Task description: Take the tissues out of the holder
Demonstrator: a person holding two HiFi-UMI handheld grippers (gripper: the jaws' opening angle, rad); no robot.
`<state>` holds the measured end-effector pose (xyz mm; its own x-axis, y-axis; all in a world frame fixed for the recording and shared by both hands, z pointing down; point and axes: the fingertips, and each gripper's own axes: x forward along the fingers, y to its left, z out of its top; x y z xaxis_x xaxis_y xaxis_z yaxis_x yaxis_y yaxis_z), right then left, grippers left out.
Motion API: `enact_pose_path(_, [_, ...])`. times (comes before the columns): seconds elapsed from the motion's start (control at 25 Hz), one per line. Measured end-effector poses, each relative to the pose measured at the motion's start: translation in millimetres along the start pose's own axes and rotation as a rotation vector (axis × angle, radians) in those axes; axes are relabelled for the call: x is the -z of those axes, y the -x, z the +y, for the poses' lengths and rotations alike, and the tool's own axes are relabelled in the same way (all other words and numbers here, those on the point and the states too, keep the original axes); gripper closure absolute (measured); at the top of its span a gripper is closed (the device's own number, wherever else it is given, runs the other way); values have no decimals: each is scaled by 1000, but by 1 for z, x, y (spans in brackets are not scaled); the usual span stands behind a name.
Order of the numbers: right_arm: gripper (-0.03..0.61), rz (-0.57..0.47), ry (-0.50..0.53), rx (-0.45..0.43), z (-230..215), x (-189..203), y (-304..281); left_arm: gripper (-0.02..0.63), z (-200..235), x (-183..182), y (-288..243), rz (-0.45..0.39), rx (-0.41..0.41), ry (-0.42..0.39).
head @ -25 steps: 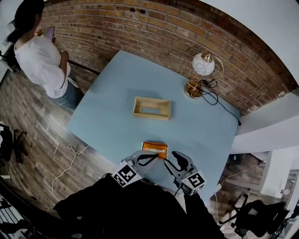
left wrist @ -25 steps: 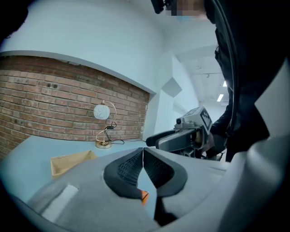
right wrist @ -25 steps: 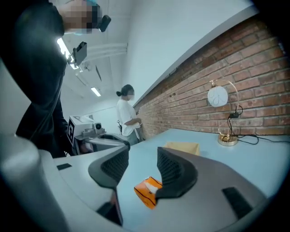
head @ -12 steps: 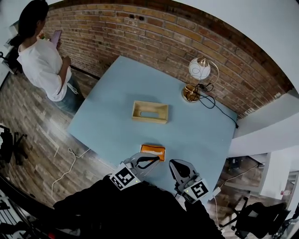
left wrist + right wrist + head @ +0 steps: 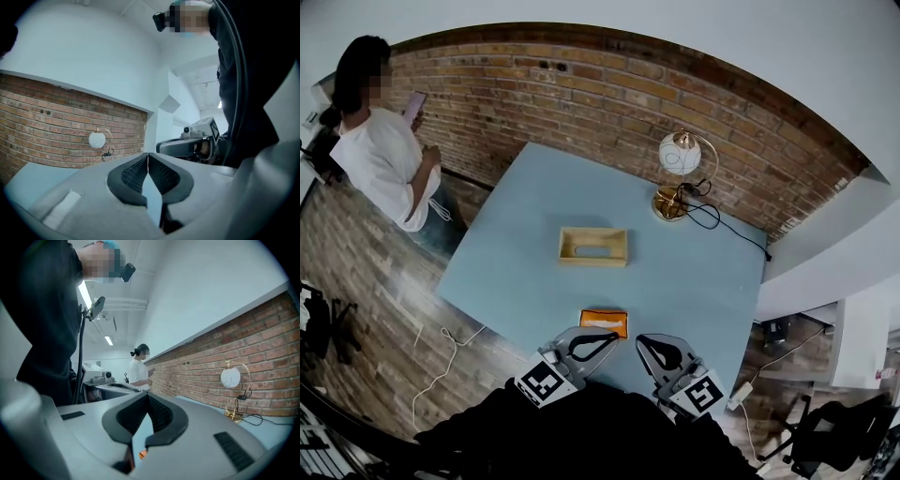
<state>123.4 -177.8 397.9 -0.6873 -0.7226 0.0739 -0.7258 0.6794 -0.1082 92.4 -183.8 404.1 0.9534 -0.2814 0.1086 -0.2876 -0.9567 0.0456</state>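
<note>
Wooden tissue holder (image 5: 593, 246) sits mid-tabletop (image 5: 516, 253). The orange tissue pack (image 5: 604, 323) lies on the near side of the holder, right by the left claw (image 5: 605, 337) and right claw (image 5: 649, 345). Both claws are pinched together on nothing. Only the head view shows the holder. The right gripper view catches just an orange sliver, plus the lamp (image 5: 230, 377).

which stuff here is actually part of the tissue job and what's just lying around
For the job:
wooden tissue holder
orange packet, probably the tissues
left gripper, fingers shut, empty
right gripper, fingers shut, empty

Just there:
table lamp
standing person
</note>
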Motion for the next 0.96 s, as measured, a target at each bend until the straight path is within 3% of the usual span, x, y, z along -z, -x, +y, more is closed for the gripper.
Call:
enact_pose_path(0.16, [572, -9, 11, -11, 3, -5, 1, 603, -2, -5, 2, -22, -18, 30])
enact_pose_path(0.68, [572, -33, 36, -29, 16, -9, 6, 603, -16, -4, 8, -14, -19, -5])
enact_pose_path(0.96, [572, -24, 30, -25, 24, -4, 10, 603, -23, -6, 12, -40, -31, 32])
